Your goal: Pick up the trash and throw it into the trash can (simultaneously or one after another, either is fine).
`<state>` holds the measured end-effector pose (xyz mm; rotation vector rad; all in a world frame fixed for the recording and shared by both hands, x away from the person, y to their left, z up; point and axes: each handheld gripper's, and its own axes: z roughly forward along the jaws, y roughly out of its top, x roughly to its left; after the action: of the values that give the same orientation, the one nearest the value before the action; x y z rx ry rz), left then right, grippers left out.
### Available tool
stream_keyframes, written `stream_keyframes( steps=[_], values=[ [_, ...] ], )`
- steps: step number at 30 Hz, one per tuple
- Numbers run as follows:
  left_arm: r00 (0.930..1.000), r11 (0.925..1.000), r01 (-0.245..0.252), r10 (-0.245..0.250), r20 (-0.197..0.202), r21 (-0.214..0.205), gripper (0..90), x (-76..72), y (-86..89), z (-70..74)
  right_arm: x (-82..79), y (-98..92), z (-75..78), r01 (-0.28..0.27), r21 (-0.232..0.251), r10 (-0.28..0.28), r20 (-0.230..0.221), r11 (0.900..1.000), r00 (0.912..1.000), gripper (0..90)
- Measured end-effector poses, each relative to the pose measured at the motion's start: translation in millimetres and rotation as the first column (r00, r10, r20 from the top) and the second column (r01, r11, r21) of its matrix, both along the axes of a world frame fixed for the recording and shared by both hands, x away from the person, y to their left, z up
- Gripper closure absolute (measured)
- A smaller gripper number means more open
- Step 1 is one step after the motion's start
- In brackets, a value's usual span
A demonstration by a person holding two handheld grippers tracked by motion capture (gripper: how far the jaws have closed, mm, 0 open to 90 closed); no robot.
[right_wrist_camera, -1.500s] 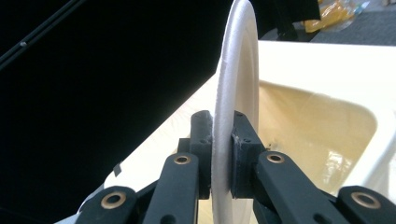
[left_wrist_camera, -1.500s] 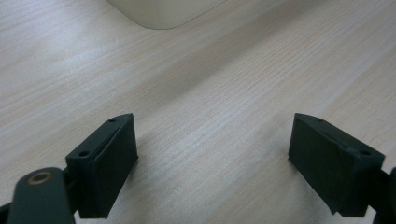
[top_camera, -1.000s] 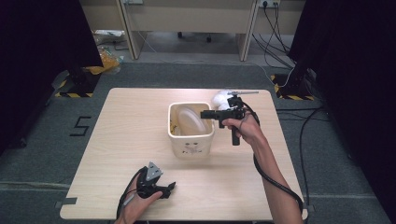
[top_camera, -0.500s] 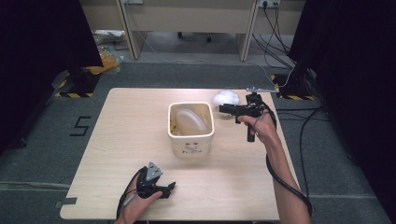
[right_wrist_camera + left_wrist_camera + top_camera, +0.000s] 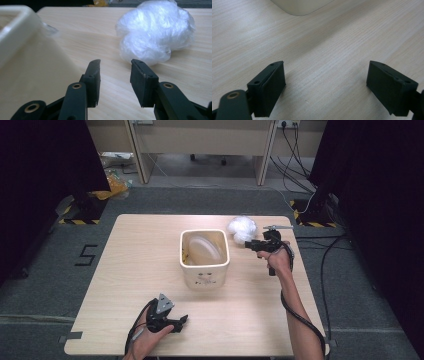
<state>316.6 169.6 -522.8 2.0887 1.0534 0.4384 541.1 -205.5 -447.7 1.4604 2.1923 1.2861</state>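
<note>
The crumpled plastic bag [image 5: 242, 229], right of centre, lies ungrasped beside the cream bin [image 5: 204, 258]. We judge it awaits pickup: the right gripper [image 5: 248, 245] is partly open and empty, the left gripper [image 5: 183, 320] wide open and empty.

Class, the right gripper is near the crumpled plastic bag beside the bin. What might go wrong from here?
1. The plastic bag looks soft and puffy, and the right gripper has only a narrow gap between its jaws, so it might pinch just a thin fold and lose it.
2. The bin stands close beside that gripper, so a sideways move might knock it.
3. The bag lies near the table edge and might slide off.
</note>
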Motion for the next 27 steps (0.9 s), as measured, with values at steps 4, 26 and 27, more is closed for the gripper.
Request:
stream_keyframes(
  steps=[4, 26, 27],
  values=[
    [1.0, 1.0, -0.001, 0.001, 0.001, -0.002, 14.4, -0.1, -0.1, -0.1, 10.1, 4.6, -11.1, 0.025, -0.038, -0.025, -0.001, 0.999, 0.9997, 56.5],
    [1.0, 1.0, -0.009, 0.009, -0.002, 0.0, 14.4, -1.9, 1.4, 0.2, 58.2, 19.7, -36.6, 0.121, -0.159, -0.116, 0.041, 0.9799, 0.9924, 43.9],
    [1.0, 1.0, -0.01, 0.01, -0.001, 0.0, 14.4, -1.9, 1.4, 0.2, 59.9, 20.6, -39.0, 0.115, -0.167, -0.11, 0.039, 0.9792, 0.9932, 47.0]
  ],
)
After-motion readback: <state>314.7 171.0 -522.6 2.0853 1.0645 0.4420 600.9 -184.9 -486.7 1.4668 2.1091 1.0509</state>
